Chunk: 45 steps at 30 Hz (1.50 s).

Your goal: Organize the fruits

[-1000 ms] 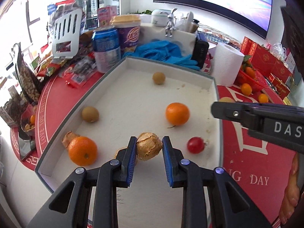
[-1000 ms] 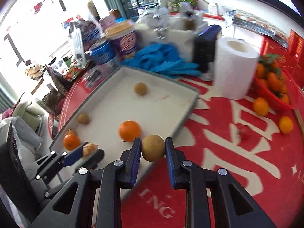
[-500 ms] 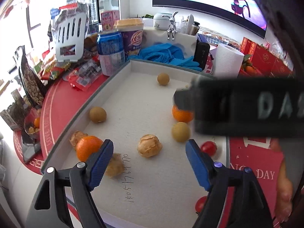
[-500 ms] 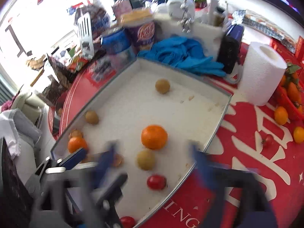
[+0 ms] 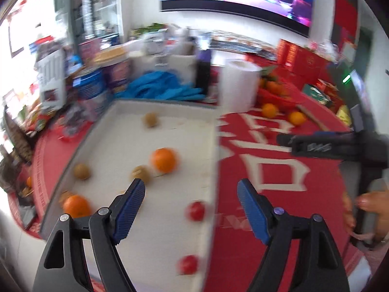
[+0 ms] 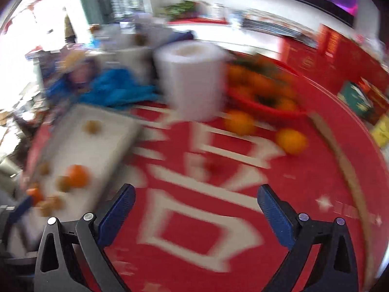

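Note:
A white tray (image 5: pixel 160 226) holds two oranges (image 5: pixel 163 159), several small brown fruits (image 5: pixel 140 173) and two red tomatoes (image 5: pixel 196 210). My left gripper (image 5: pixel 191 184) hangs open over the tray's right rim with nothing between its blue pads. My right gripper (image 6: pixel 195 189) is open and empty above the red tablecloth (image 6: pixel 304 194), right of the tray (image 6: pixel 104 146). From the left wrist view its dark body (image 5: pixel 316 143) shows at the right, held by a hand (image 5: pixel 372 206). A small tomato (image 6: pixel 211 166) lies on the cloth ahead of it. Both views are blurred.
A paper roll (image 6: pixel 192 77) stands behind the cloth, with a red basket of oranges (image 6: pixel 265 92) to its right and two loose oranges (image 6: pixel 291 141) in front. Blue gloves (image 5: pixel 160 88), cans and snack packets crowd the tray's far and left sides.
Both grippers opened and let their brown fruits go into the tray. Both then swung right; the right one now looks over the red cloth instead of the tray.

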Tool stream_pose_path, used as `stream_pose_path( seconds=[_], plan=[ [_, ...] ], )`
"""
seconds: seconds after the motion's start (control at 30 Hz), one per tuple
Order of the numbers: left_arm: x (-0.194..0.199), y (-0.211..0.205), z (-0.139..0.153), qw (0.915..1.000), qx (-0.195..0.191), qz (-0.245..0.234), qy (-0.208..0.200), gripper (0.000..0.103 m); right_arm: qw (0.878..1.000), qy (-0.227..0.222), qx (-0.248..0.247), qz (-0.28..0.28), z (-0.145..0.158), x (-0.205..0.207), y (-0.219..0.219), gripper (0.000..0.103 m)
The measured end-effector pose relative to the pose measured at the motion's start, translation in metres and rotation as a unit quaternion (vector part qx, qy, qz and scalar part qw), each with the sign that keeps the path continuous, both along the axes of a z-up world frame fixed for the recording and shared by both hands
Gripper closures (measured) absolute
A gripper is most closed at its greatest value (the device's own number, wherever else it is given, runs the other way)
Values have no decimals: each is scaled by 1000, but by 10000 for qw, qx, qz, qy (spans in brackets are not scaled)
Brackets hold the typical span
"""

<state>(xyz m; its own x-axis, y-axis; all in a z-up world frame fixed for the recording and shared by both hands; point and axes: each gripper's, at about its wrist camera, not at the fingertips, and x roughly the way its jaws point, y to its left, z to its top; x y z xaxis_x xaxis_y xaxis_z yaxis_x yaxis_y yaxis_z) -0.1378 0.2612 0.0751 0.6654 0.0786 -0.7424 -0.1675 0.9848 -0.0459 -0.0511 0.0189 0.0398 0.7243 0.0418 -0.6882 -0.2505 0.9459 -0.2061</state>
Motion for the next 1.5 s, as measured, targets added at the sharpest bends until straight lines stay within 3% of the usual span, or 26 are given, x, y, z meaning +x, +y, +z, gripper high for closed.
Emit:
stream_pose_path(
  seconds=[0.2,0.47,0.6,0.7,0.83,0.93,1.0,1.07,1.13,1.17,1.23,1.3,1.37,1.43,1.5],
  plan=[
    [43,-50,7,9987,-137,-442,189,21,9978,3,-222,-621,-5,26,-65,2],
    [117,-100,-13,9974,92,-530,474,21,9986,-1,-97,-528,-3,45,-93,1],
    [147,-102,-36,9964,141,-332,764,22,9993,-38,-130,-358,-1,55,-95,1],
    [158,-99,-44,9966,94,-242,777,24,9991,-102,-95,-400,-1,61,-100,1],
    [168,-96,-59,9959,386,-149,808,25,9990,-185,-67,-391,1,77,-107,1],
    [171,-92,-60,9970,208,-147,733,25,9992,-218,-10,-334,2,78,-106,1],
    [174,-97,-58,9969,321,-204,683,27,9992,-205,160,-292,5,81,-110,1],
    [176,-102,-57,9969,430,-258,613,35,9988,-163,396,-230,9,87,-113,1],
    [177,-102,-56,9972,271,-352,597,55,9981,-134,550,-257,13,93,-114,1],
    [177,-100,-57,9974,178,-366,589,60,9978,-130,591,-254,13,95,-114,1],
    [177,-100,-56,9974,234,-370,578,77,9978,-129,615,-217,14,102,-108,1],
    [174,-101,-56,9972,303,-355,588,77,9984,-156,515,-175,14,110,-99,1],
    [172,-101,-56,9973,268,-317,613,77,9989,-259,350,-176,12,110,-86,6],
    [165,-101,-56,9971,260,-295,645,78,9991,-386,96,-155,9,106,-73,33],
    [157,-101,-56,9969,303,-268,675,78,9989,-457,-92,-31,7,103,-63,51]
  ],
)
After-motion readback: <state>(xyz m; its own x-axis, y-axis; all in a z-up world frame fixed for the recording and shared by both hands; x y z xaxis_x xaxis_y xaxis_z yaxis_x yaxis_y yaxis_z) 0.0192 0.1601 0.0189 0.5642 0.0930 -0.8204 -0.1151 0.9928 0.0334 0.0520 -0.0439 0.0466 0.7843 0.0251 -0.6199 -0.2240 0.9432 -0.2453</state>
